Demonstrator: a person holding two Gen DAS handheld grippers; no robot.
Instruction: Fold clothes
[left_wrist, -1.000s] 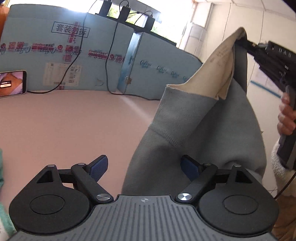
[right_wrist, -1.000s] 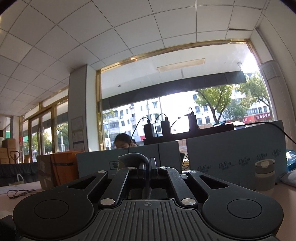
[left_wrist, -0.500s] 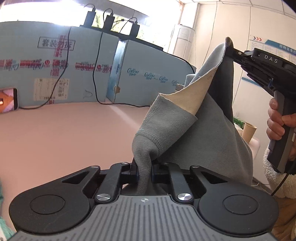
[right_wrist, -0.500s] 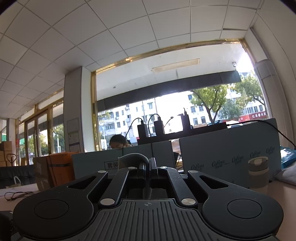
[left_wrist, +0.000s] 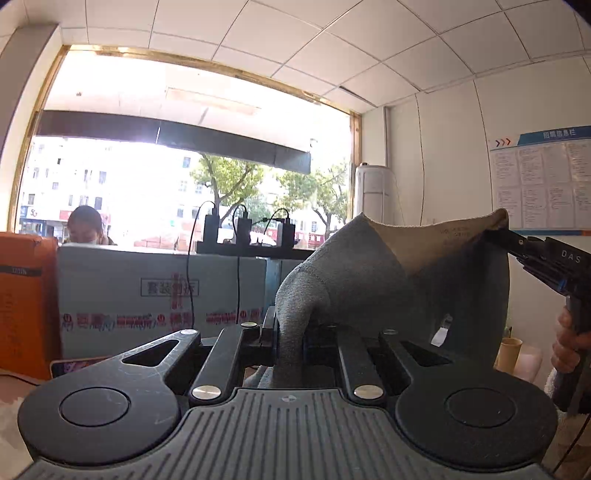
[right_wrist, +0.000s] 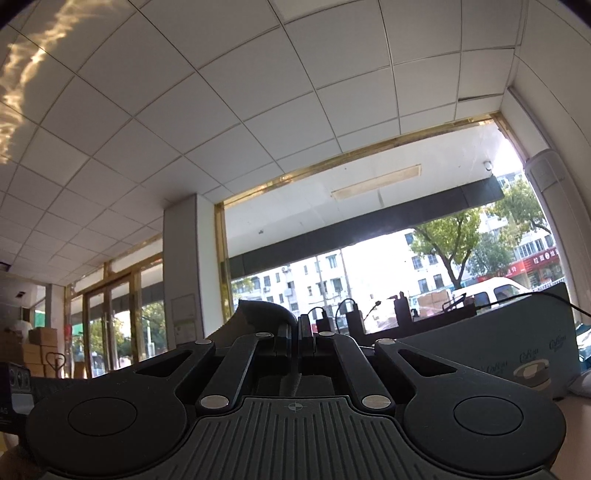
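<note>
- Filling the back of the room, a wide shop window (left_wrist: 177, 155) shows trees and pale buildings outside, under a white tiled ceiling (right_wrist: 229, 110).
- Pale blue cardboard panels (left_wrist: 147, 291) stand on edge below the window, an orange box (left_wrist: 22, 295) at their left end and a row of chargers (left_wrist: 243, 229) with black cables on top.
- A grey sweatshirt (left_wrist: 388, 295) with a cream lining hangs in the air, stretched between the two tools, well above the desk (right_wrist: 576, 410).
- The left tongs (left_wrist: 290, 332) are narrowed onto a bunched fold of the grey cloth, which stands up between the pads and arches toward the right.
- The right tongs (left_wrist: 495, 236) pinch the garment's upper edge by the cream lining; from their own camera the pads sit almost together with a thin strip of cloth between them and a curl of grey fabric just to the left.
- A hand (left_wrist: 570, 343) grips the right tool's black handle at the frame's edge.
- A paper cup (left_wrist: 509, 352) stands beyond the hanging cloth, low on the right.
</note>
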